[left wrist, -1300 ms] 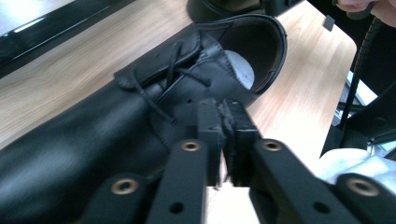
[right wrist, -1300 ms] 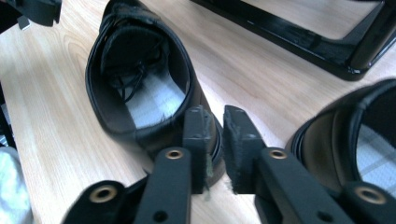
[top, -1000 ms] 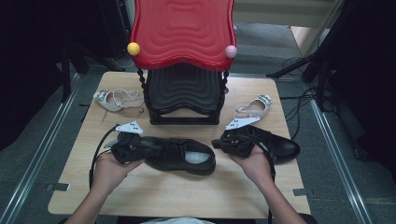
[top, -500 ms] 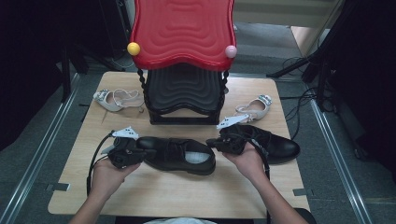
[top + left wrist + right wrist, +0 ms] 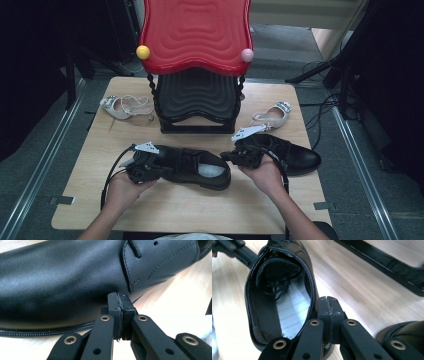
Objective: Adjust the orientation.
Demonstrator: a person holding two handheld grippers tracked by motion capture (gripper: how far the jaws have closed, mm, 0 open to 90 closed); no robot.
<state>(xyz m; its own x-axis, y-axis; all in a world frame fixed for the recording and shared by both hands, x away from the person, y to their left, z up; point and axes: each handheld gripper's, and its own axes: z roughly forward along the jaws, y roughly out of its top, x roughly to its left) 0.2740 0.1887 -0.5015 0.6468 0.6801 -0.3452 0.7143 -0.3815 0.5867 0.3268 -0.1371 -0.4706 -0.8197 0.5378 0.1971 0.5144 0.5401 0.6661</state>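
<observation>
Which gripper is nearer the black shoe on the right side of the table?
Right. The right gripper sits directly beside that black shoe; the left gripper is beyond the other black shoe.

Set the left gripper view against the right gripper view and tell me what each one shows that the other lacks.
Left gripper view: the smooth outer side of the black shoe, with its stitched lace flap and welt, close behind the shut left hand-held gripper.
Right gripper view: the shoe's open mouth with its pale insole, the black rack base, a second black shoe, and the shut right hand-held gripper.
Both: the same shoe on the wooden table.
</observation>
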